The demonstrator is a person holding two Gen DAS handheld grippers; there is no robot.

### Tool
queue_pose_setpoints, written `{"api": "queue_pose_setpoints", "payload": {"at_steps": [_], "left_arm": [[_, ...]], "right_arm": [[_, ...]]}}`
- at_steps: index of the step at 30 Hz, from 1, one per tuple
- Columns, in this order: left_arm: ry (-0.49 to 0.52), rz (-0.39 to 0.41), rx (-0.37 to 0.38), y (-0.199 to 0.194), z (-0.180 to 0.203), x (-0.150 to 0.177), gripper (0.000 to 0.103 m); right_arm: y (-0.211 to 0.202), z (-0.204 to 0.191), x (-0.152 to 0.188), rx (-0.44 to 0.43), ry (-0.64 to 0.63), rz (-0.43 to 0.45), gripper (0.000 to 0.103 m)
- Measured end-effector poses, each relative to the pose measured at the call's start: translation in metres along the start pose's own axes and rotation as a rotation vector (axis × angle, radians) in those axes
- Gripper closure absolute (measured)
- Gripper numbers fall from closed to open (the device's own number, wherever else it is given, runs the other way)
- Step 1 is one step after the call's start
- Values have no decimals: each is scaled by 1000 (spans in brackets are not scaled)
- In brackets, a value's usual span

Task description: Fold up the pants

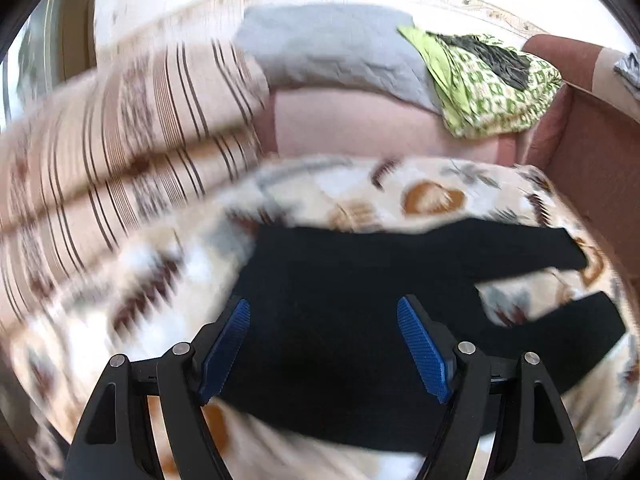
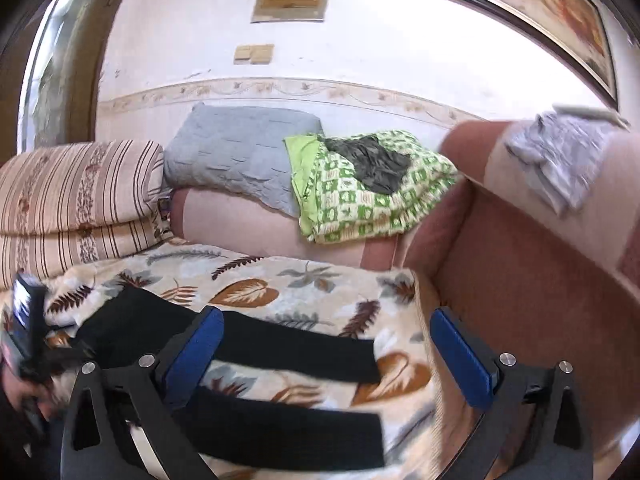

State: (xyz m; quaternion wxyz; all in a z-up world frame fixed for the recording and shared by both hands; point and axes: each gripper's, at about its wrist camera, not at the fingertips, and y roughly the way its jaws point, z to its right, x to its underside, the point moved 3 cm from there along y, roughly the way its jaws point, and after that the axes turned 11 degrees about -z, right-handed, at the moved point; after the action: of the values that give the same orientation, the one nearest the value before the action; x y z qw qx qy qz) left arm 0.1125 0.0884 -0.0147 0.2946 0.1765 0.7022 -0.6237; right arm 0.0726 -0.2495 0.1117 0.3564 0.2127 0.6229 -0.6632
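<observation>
Right wrist: black pants [image 2: 280, 344] flat on blanket [image 2: 304, 280].

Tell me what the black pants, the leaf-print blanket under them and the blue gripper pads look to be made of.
Black pants: probably a soft knit, matte, lying limp and flat, no sheen; weave not resolvable.
Leaf-print blanket: looks like plush fleece, its surface fuzzy and the print edges soft.
Blue gripper pads: likely moulded rubber or plastic, with fine parallel ribs across the face and a dull finish.
</observation>
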Motion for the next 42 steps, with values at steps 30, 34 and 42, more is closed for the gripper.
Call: {"api": "queue_pose_setpoints", "payload": {"at_steps": [30, 34, 42], "left_arm": [[-129, -474, 336, 272, -117, -142, 44], [-121, -523, 327, 288, -119, -145, 52], [-42, -569, 438, 292, -90, -141, 64]], "right_arm": [[389, 116, 55, -272, 359, -715, 97], [383, 121, 47, -292, 348, -671, 98], [374, 124, 48, -306, 318, -669, 98]]}}
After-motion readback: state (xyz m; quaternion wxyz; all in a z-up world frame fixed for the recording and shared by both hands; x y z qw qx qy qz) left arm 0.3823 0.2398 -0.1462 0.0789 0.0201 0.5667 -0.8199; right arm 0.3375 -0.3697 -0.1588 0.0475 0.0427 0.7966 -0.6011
